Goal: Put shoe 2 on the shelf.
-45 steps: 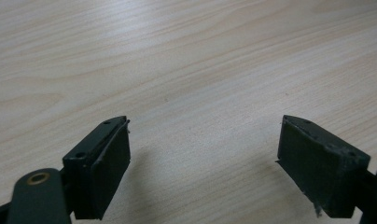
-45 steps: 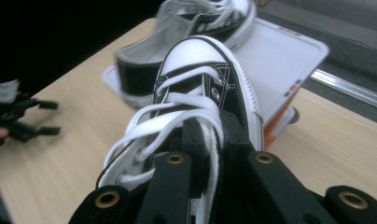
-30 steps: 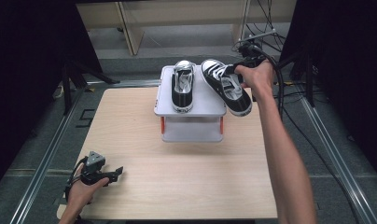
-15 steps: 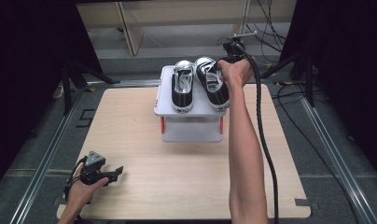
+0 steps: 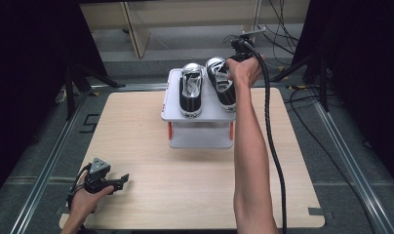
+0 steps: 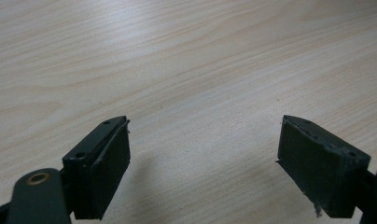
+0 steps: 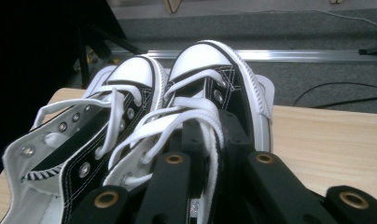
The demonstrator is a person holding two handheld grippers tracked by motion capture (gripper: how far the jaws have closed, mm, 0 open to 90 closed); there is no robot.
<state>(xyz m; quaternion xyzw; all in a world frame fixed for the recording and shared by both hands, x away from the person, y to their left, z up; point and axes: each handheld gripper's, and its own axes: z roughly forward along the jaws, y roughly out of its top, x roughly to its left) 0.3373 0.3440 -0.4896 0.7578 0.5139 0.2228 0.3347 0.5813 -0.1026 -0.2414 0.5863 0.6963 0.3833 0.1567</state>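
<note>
Right shoe (image 5: 221, 87) — black canvas sneaker with white toe cap, white laces and white rubber edging. It lies on the right half of the grey stand (image 5: 171, 102), toe toward the far side of the table, heel at the stand's near edge. In the right gripper view the same shoe (image 7: 224, 88) runs straight ahead of the jaws, its toe cap at the far end.

Right gripper (image 5: 232, 66) — held in the person's right hand at the far end of an outstretched forearm, directly over the right shoe's lacing. Its jaws stand nearly closed on the upper of that shoe; in the right gripper view the white laces (image 7: 196, 119) and tongue are pinched between the black jaws. A ribbed black cable (image 5: 272, 136) trails from it back along the arm.

Left shoe (image 5: 191, 90) — the matching sneaker, just beside the right one on the left half of the stand, toes pointing the same way, sides close together. In the right gripper view it (image 7: 98, 121) lies left of the jaws, its opening and eyelets showing.

Left gripper (image 5: 118, 180) — in the left hand at the near left corner of the wooden table (image 5: 136, 126), well apart from the stand and both shoes. Jaws wide apart, nothing between them; the left gripper view shows bare table (image 6: 200, 70) between the two pads.
</note>
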